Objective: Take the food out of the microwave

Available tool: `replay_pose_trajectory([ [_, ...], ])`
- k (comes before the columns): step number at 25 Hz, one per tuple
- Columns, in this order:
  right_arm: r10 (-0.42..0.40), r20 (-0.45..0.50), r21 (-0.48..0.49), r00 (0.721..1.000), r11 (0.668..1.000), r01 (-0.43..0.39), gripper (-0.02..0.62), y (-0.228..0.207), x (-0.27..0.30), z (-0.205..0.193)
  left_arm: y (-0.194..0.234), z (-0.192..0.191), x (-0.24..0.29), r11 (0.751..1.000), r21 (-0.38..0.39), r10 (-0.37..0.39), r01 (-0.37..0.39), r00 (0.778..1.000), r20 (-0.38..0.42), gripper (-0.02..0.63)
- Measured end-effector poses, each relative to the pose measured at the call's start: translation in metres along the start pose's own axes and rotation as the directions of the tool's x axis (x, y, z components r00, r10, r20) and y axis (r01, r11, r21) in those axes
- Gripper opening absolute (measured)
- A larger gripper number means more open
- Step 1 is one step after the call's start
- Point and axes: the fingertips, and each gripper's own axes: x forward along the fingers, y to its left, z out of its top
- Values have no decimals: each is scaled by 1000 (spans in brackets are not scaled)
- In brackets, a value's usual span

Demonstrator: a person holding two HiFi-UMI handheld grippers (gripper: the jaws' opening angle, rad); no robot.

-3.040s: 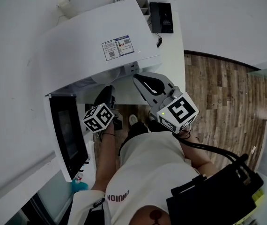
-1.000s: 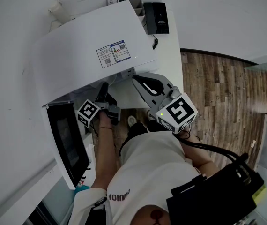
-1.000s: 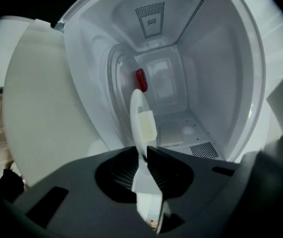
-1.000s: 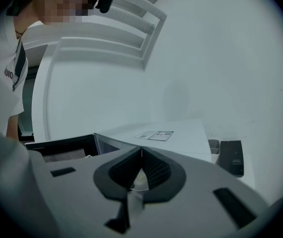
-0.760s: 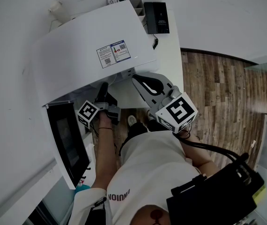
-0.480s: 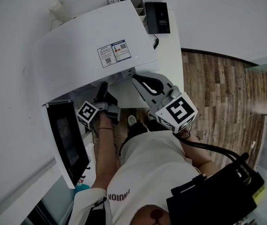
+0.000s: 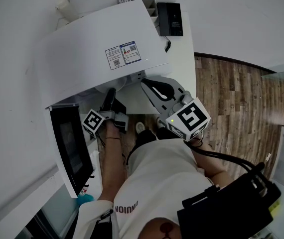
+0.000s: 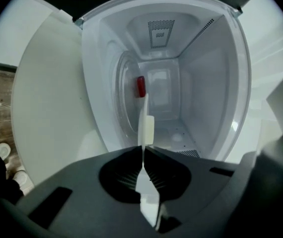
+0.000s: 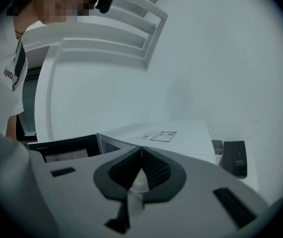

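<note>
While left gripper (image 8: 142, 148) reaches into open microwave (image 7: 92, 59), jaws have just been closing and now pinch near rim of thin white plate (image 8: 145, 128). Plate inside cavity over turntable (image 8: 121, 108), red food (image 8: 140, 87) at far end.

Judged: plate stiff, light, glazed, slippery, perhaps hot. Rim hold lets it tip, so keep level or food slides.

Right gripper (image 9: 141, 151) closed, empty, outside cavity.

Plate seen edge-on: outline, depth of bite, contact with turntable and kind of food unclear. Head view hides cavity.
</note>
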Motion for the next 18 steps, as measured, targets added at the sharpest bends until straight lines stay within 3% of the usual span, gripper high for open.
replay_pose_trajectory([
  [18,61,14,-13,998,998,-61,21,25,-2,1,-13,-5,-31,997,-30,-72,73,997,35,23],
])
